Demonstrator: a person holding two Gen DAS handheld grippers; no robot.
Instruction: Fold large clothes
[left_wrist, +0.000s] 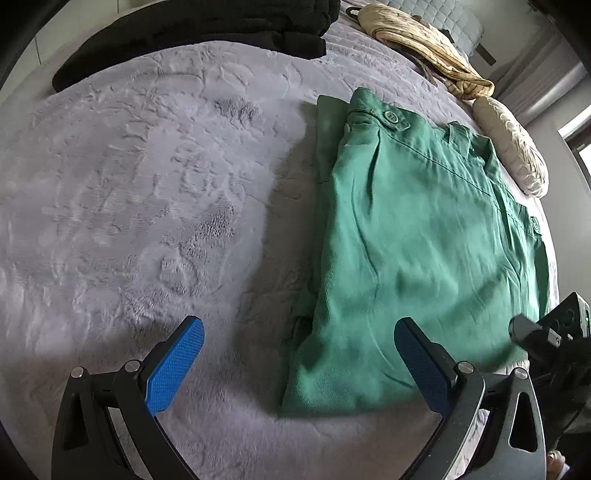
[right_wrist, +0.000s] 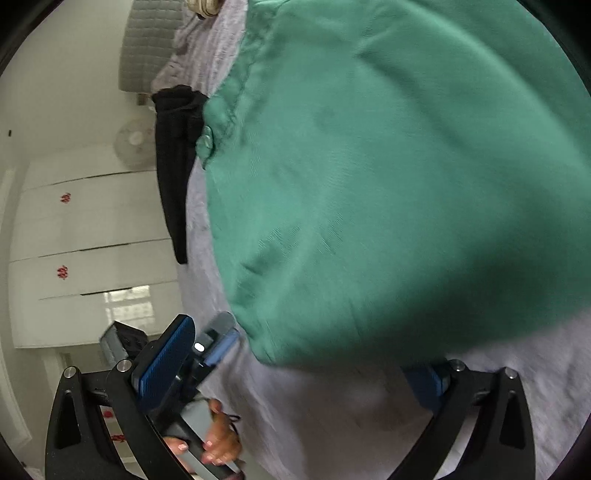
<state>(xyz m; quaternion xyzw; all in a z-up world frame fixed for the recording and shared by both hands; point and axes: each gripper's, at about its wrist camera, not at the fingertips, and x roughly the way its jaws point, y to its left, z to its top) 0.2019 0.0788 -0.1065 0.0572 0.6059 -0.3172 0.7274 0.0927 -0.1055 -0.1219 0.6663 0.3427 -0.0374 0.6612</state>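
Observation:
Green trousers (left_wrist: 417, 236) lie folded on the grey plush bedspread (left_wrist: 140, 192), waistband and button at the far end. My left gripper (left_wrist: 299, 354) is open and empty, just above the bedspread at the fold's near left corner; its right finger is over the cloth. My right gripper (right_wrist: 310, 354) is open, rolled sideways, close over the trousers (right_wrist: 388, 177); its right finger (right_wrist: 424, 384) is partly hidden under the near edge of the cloth. The right gripper also shows at the right edge of the left wrist view (left_wrist: 554, 332).
Black folded clothes (left_wrist: 207, 33) lie at the far left of the bed. Beige patterned garments (left_wrist: 424, 48) and a pale bundle (left_wrist: 517, 155) lie along the far right edge. A white wardrobe (right_wrist: 85, 240) and a fan (right_wrist: 135, 142) stand beside the bed.

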